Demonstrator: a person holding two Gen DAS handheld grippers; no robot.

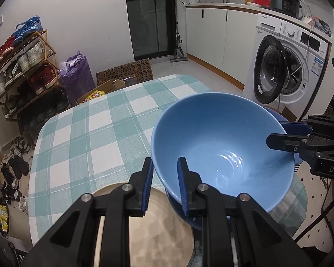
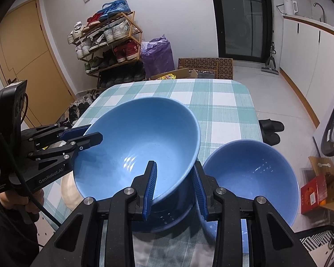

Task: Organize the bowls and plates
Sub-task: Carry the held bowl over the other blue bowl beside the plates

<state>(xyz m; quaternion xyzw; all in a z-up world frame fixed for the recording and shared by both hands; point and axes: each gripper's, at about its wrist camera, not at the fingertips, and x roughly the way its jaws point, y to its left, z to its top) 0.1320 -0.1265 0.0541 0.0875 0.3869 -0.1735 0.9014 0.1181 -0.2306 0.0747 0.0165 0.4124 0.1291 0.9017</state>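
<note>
The surface, a rounded-corner table under a teal-and-white checked cloth [image 2: 222, 102], carries a round beige plate [image 1: 158, 227] at seven o'clock and a smaller blue ceramic bowl [image 2: 253, 173] at four o'clock.

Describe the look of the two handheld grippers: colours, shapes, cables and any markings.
Both are black plastic with silver pivot bolts and blue ribbed pads on angular fingers. The left gripper reads "GenRobot.AI" in white along its body, trails a black cable and has a tall black upright part behind. The right gripper shows white letters "DAS", cut off by the picture's edge.
</note>
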